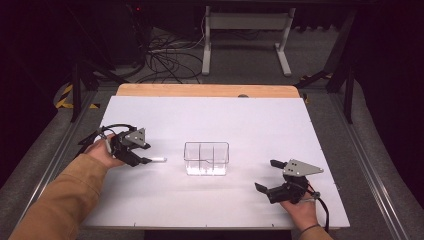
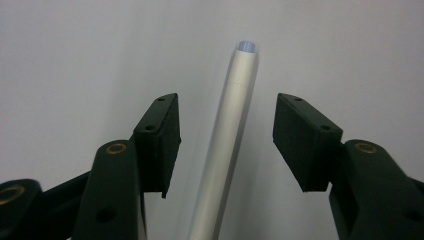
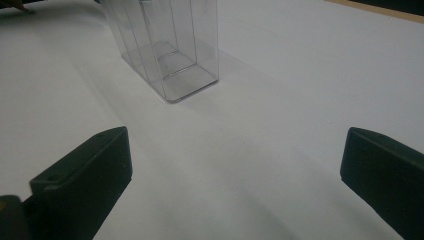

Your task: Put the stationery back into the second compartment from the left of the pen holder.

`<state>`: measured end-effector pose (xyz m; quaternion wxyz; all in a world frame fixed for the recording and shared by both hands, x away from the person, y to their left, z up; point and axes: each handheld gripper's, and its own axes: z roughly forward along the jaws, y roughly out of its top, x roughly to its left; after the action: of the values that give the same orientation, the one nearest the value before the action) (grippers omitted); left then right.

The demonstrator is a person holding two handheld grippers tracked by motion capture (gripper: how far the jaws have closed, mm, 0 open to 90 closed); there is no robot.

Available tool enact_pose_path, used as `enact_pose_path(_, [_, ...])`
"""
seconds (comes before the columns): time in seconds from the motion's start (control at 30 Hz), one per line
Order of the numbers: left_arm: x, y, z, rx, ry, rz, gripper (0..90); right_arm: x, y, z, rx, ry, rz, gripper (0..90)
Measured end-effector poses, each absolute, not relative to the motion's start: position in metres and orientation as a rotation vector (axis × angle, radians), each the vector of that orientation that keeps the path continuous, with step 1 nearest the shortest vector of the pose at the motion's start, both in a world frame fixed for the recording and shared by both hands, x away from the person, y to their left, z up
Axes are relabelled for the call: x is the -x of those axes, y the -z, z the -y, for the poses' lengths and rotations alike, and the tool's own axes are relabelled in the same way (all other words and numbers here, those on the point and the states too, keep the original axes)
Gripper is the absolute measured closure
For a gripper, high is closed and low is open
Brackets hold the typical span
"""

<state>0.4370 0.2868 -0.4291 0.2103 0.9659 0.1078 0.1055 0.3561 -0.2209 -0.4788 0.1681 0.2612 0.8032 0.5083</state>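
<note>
Clear plastic divided box (image 1: 206, 158) stands mid-table, nothing dropped in yet.
My left gripper (image 1: 145, 159) straddles the slim white tube (image 2: 225, 145) lying left of it, jaws apart, no grip; my right gripper (image 1: 267, 176) waits wide open.

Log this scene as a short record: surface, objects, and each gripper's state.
surface: white table top
container: clear plastic box with dividers, near the middle, upright
pen: white pen lying between the left gripper's jaws, not clamped
left gripper: open, jaws either side of the pen
right gripper: open, holding nothing, pointed toward the box
</note>
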Motion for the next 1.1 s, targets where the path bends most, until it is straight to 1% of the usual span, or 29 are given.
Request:
enact_pose_path(0.1, [-0.439, 0.431, -0.283, -2.709, -0.287, -0.281, 49.8, -0.356, 0.479, 0.221, -0.742, -1.445, -2.285, 0.8])
enact_pose_path(0.2, [-0.440, 0.433, -0.280, -2.727, -0.277, -0.285, 50.7, -0.356, 0.479, 0.221, -0.737, -1.441, -2.286, 0.8])
enact_pose_path(0.37, [-0.443, 0.436, -0.275, -2.772, -0.268, -0.262, 56.4, -0.356, 0.479, 0.221, -0.735, -1.442, -2.288, 0.8])
enact_pose_path(0.47, [-0.443, 0.436, -0.274, -2.771, -0.267, -0.260, 58.5, -0.355, 0.479, 0.220, -0.728, -1.437, -2.288, 0.8])
enact_pose_path(0.53, [-0.442, 0.437, -0.274, -2.774, -0.282, -0.258, 62.7, -0.355, 0.479, 0.219, -0.722, -1.430, -2.285, 0.8])
enact_pose_path(0.8, [-0.443, 0.442, -0.273, -2.817, -0.273, -0.239, 72.1, -0.355, 0.479, 0.219, -0.719, -1.430, -2.287, 0.8])
enact_pose_path(1.1, [-0.443, 0.446, -0.271, -2.847, -0.283, -0.180, 76.4, -0.355, 0.479, 0.220, -0.718, -1.437, -2.289, 0.5])
